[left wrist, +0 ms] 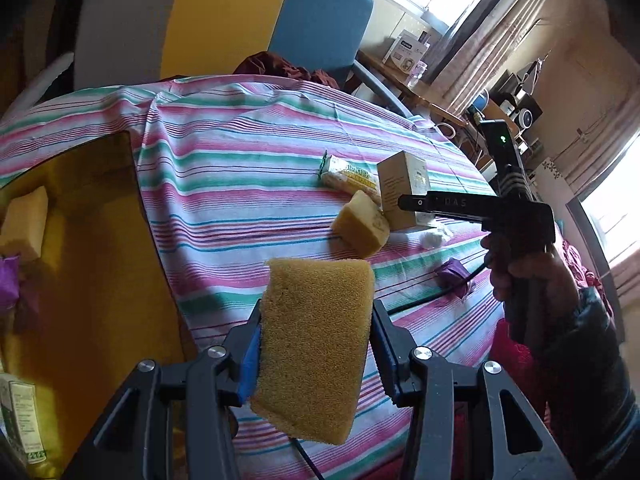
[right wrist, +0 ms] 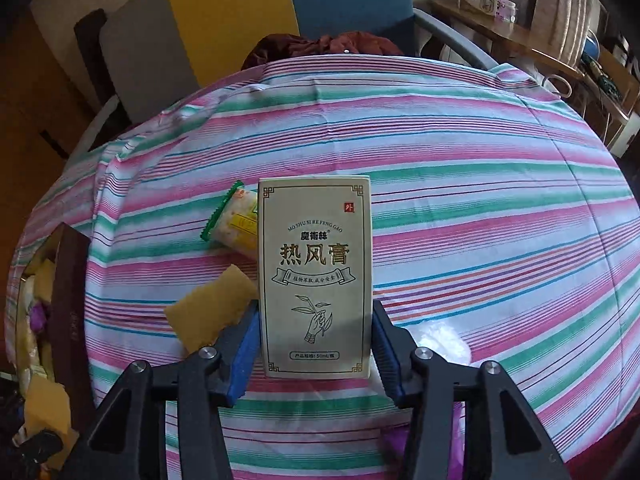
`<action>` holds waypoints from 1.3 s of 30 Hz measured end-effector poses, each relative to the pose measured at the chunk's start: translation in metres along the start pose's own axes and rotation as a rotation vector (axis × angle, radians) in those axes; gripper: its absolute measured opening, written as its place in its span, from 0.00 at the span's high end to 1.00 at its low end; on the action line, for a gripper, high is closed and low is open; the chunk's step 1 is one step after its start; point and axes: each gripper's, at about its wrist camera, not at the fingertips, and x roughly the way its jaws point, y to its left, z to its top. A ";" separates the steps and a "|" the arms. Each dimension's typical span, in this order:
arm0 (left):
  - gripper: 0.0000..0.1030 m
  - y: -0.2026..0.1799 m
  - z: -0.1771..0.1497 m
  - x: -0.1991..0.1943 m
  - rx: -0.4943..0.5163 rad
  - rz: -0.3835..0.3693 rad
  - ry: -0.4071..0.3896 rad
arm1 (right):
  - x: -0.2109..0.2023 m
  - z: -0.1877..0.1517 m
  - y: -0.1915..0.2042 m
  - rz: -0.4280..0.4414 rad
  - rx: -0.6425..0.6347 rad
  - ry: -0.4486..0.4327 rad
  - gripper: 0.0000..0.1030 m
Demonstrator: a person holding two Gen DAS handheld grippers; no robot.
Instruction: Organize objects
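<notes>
Two tools, both loaded, above the striped bench.

Left tool [left wrist: 316,344] clamps one yellow sponge block [left wrist: 314,346], held clear of the pink-green striped cloth bench [left wrist: 224,184]. Right tool [right wrist: 316,344] pinches one beige printed carton [right wrist: 315,278]. Beside that carton: one second yellow sponge [right wrist: 212,308], one green-edged snack packet [right wrist: 236,220]. Left of the carton, one amber bin [left wrist: 92,264] holds a pale sponge [left wrist: 26,222] and purple wrap [left wrist: 9,282].
</notes>
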 end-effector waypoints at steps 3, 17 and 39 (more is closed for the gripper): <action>0.53 0.006 -0.003 -0.010 -0.012 0.008 -0.019 | -0.003 -0.002 -0.008 0.012 0.047 -0.038 0.50; 0.53 0.053 -0.022 -0.046 -0.124 0.098 -0.100 | 0.000 -0.013 0.002 -0.055 -0.019 -0.057 0.50; 0.52 0.063 -0.036 -0.069 -0.037 0.410 -0.217 | 0.000 -0.016 0.007 -0.120 -0.050 -0.064 0.50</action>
